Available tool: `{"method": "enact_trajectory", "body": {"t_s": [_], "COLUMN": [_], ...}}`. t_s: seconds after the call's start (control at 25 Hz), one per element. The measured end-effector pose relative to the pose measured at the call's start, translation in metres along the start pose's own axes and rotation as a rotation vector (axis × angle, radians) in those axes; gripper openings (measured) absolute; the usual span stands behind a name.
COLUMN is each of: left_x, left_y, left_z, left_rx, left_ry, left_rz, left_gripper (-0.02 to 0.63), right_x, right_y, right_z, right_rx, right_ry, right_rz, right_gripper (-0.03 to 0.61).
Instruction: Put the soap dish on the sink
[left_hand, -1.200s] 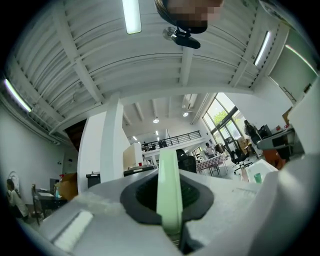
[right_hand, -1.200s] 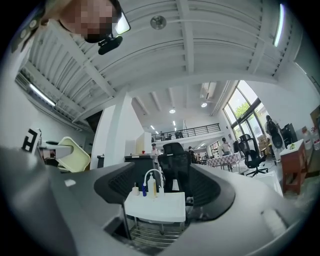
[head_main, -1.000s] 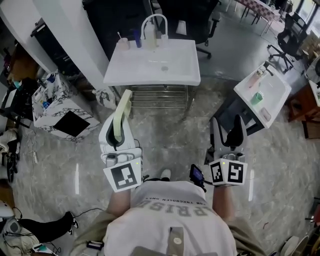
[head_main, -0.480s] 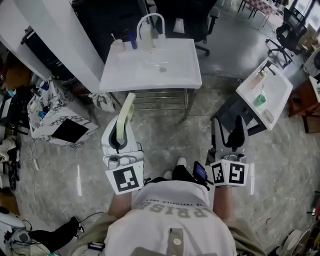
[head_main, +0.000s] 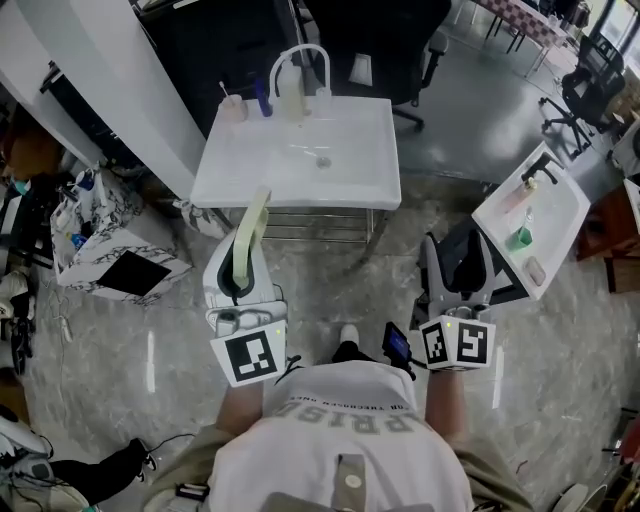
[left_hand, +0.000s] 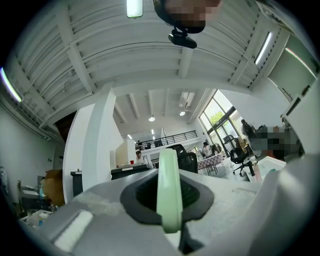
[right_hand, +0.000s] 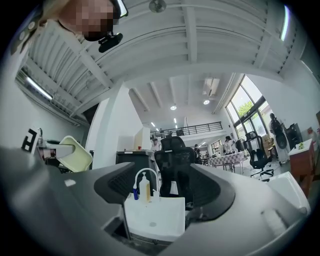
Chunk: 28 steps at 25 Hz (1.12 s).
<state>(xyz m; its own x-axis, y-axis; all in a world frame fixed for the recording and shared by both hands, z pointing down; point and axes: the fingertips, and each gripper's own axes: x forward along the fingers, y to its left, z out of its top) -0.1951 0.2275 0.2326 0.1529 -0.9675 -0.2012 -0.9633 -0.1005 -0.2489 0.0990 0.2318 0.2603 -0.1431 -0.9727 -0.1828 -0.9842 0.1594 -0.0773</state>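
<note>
Soap dish (head_main: 249, 228), edge-on in left tongs (head_main: 238, 264), points lengthwise toward sink (head_main: 352, 172).

Sink (head_main: 300, 170) straight ahead, faucet (head_main: 298, 55) and bottles (head_main: 290, 95) on its far edge, office chair (head_main: 390, 30) behind. Soap dish (head_main: 248, 235) on edge in left gripper (head_main: 238, 270), just before the sink's near edge. Right gripper (head_main: 458, 265) to its right; second sink (head_main: 545, 205) farther right.

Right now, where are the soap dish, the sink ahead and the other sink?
soap dish (head_main: 248, 230), head view, middle of its edge.
sink ahead (head_main: 358, 142), head view, bare basin floor.
other sink (head_main: 560, 210), head view, bare right side.
</note>
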Motion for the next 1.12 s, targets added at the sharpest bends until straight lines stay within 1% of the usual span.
{"method": "enact_trajectory", "body": {"t_s": [0.12, 0.24, 0.44, 0.68, 0.88, 1.12], "left_x": [0.024, 0.042, 0.067, 0.086, 0.105, 0.147], "left_y": [-0.004, -0.011, -0.020, -0.025, -0.026, -0.020], "left_z": [0.005, 0.004, -0.005, -0.021, -0.037, -0.057], "left_rx": [0.004, 0.008, 0.018, 0.037, 0.064, 0.066], "left_ry": [-0.015, -0.013, 0.011, 0.069, 0.118, 0.136], "left_rz": [0.018, 0.035, 0.063, 0.065, 0.050, 0.018], "left_gripper": [0.020, 0.020, 0.020, 0.020, 0.020, 0.020], "right_x": [0.027, 0.047, 0.075, 0.098, 0.118, 0.156], "right_y": [-0.012, -0.024, -0.036, -0.042, -0.048, -0.053], "right_z": [0.005, 0.003, -0.008, -0.028, -0.050, -0.065], "right_rx": [-0.002, 0.003, 0.015, 0.036, 0.060, 0.072], "right_ry": [-0.020, -0.022, 0.003, 0.051, 0.095, 0.108], "right_rz": [0.024, 0.049, 0.097, 0.126, 0.124, 0.091], "right_gripper": [0.325, 0.325, 0.325, 0.325, 0.325, 0.325]}}
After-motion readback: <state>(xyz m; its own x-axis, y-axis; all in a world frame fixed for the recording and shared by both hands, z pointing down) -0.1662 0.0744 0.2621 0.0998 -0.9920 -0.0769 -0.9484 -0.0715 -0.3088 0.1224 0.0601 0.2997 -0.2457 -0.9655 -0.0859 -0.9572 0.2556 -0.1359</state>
